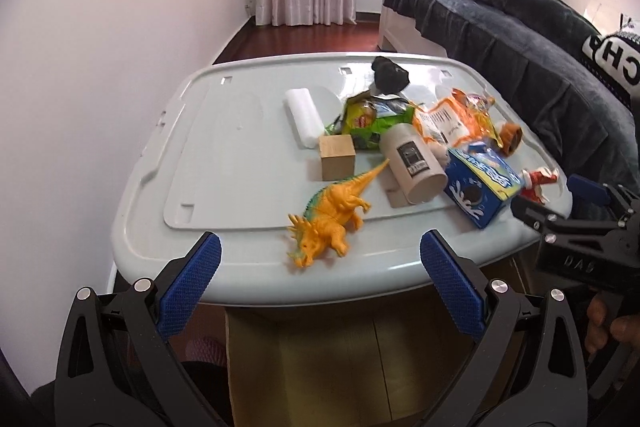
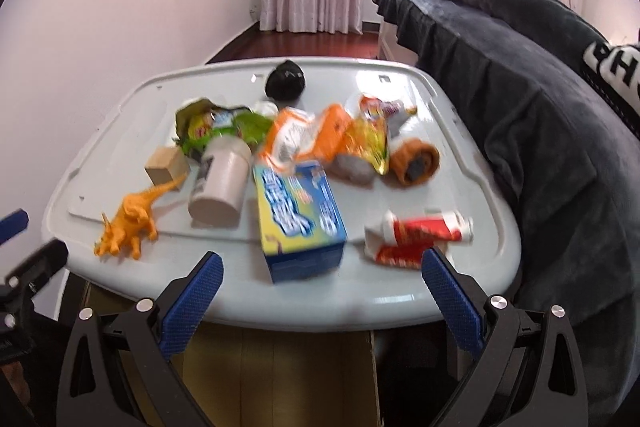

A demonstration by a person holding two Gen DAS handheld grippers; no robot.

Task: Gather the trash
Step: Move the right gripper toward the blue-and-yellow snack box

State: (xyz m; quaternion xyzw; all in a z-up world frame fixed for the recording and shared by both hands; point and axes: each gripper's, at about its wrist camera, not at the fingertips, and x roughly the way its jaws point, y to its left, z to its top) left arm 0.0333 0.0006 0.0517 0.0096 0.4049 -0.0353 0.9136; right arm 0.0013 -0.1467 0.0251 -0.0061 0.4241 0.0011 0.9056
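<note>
Left wrist view. Left gripper (image 1: 320,255): fingers spread wide, holding nothing, poised at the near edge of the bench (image 1: 224,187), a pale grey-blue plastic lid. Below the edge: a cardboard box (image 1: 340,367). On the bench, from near to far:
- orange toy dinosaur (image 1: 330,219), standing, nearest the gripper;
- wooden block (image 1: 337,157), just behind the dinosaur's tail;
- white cylindrical container (image 1: 412,161), lying on its side;
- blue carton (image 1: 482,183), right of the container;
- red-and-white crumpled wrapper (image 1: 538,183), at the right edge;
- white roll (image 1: 303,117), left of the pile;
- green snack bag (image 1: 370,119) and orange snack bag (image 1: 448,119), crumpled, touching;
- black crumpled lump (image 1: 390,73), farthest back.
Right gripper (image 1: 568,219) enters at the right beside the bench; its fingers are too cut off to tell. A dark blanket (image 1: 520,39) lies on the bed to the right.

Right wrist view, slightly blurred. Right gripper (image 2: 322,279): fingers spread wide, empty, at the near bench edge (image 2: 400,299). Blue carton (image 2: 298,219) sits just ahead between the fingers; red-and-white crumpled wrapper (image 2: 416,235) is near the right finger. Orange toy dinosaur (image 2: 130,223) stands at left. Behind: white cylindrical container (image 2: 220,183), wooden block (image 2: 166,165), green snack bag (image 2: 216,127), orange snack bag (image 2: 308,135), an orange-brown roll (image 2: 414,159), black crumpled lump (image 2: 286,79).
</note>
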